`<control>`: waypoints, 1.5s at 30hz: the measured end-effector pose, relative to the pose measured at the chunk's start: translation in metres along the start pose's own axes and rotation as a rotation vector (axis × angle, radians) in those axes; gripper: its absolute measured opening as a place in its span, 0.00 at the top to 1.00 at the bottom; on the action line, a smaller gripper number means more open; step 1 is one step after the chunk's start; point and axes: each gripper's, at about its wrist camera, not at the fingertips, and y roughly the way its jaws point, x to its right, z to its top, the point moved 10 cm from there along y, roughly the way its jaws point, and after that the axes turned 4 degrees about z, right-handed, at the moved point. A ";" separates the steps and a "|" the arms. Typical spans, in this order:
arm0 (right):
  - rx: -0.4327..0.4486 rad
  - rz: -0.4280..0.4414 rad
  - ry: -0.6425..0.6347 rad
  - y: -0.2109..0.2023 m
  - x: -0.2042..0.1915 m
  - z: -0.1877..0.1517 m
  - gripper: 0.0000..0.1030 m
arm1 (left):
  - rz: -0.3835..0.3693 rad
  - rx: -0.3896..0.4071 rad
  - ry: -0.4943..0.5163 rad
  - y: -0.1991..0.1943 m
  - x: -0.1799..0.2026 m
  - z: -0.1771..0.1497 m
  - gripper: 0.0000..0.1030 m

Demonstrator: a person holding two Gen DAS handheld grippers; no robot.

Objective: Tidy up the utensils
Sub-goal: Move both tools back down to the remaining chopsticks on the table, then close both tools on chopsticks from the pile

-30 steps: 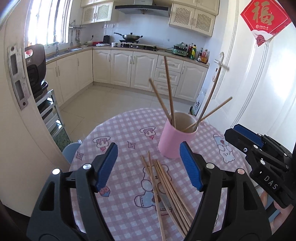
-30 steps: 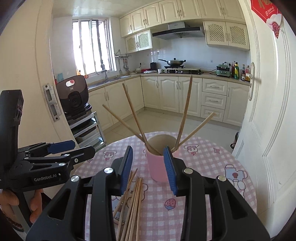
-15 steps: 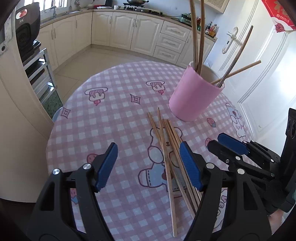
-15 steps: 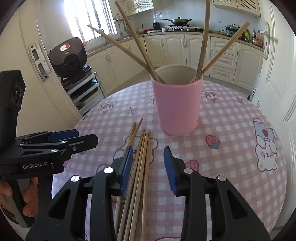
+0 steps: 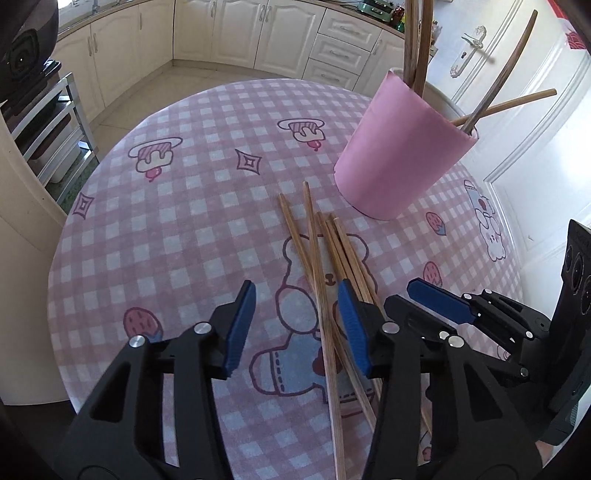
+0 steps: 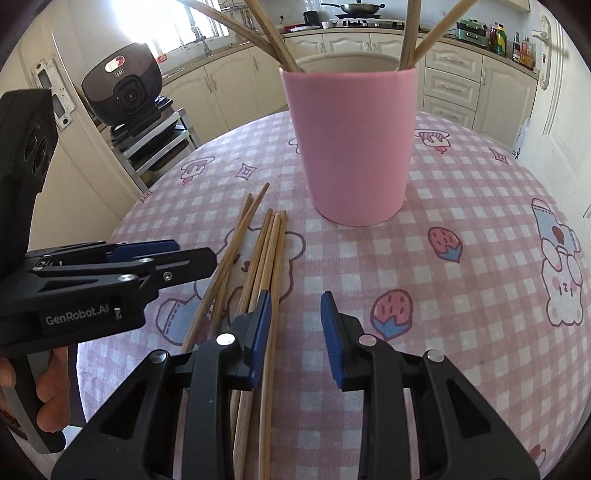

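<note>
Both grippers had dropped over the loose chopsticks [image 5: 325, 266] on the table [image 5: 184, 221], jaws just narrowing: the left gripper [image 5: 297, 325] half-wide around one stick, the right gripper [image 6: 295, 332] narrow, gripping nothing yet. The pink cup [image 6: 354, 147] stood at twelve o'clock, so pickup looked imminent.

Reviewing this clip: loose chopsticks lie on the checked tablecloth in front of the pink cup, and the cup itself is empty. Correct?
Not quite. The pink cup already holds several chopsticks, as the right wrist view shows. The loose chopsticks do lie on the checked tablecloth in front of it.
</note>
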 end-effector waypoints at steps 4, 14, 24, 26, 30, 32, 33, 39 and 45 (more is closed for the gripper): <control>-0.012 0.029 0.005 0.002 0.000 -0.002 0.75 | -0.001 -0.018 -0.007 0.009 0.000 0.001 0.63; -0.014 0.035 -0.004 0.001 0.000 -0.003 0.75 | -0.001 -0.032 -0.018 0.021 0.004 0.008 0.80; -0.041 0.012 -0.036 0.006 -0.004 0.000 0.75 | -0.019 -0.031 -0.033 0.013 -0.008 0.006 0.92; -0.047 0.004 -0.044 0.008 -0.006 0.002 0.75 | -0.009 -0.029 -0.021 0.010 -0.012 0.004 0.92; -0.055 -0.021 -0.059 0.014 -0.011 0.007 0.75 | 0.020 -0.030 -0.013 0.008 -0.022 0.001 0.92; -0.061 -0.054 -0.082 0.017 -0.012 0.010 0.75 | 0.033 -0.037 -0.017 0.010 -0.028 0.001 0.92; -0.067 -0.069 -0.094 0.020 -0.012 0.011 0.75 | 0.028 -0.038 -0.026 0.011 -0.030 0.001 0.92; -0.082 -0.117 -0.142 0.039 -0.020 0.026 0.75 | 0.004 -0.067 -0.046 0.015 -0.033 0.007 0.91; -0.106 -0.133 -0.175 0.054 -0.023 0.040 0.79 | 0.027 -0.083 -0.032 0.021 -0.036 0.021 0.91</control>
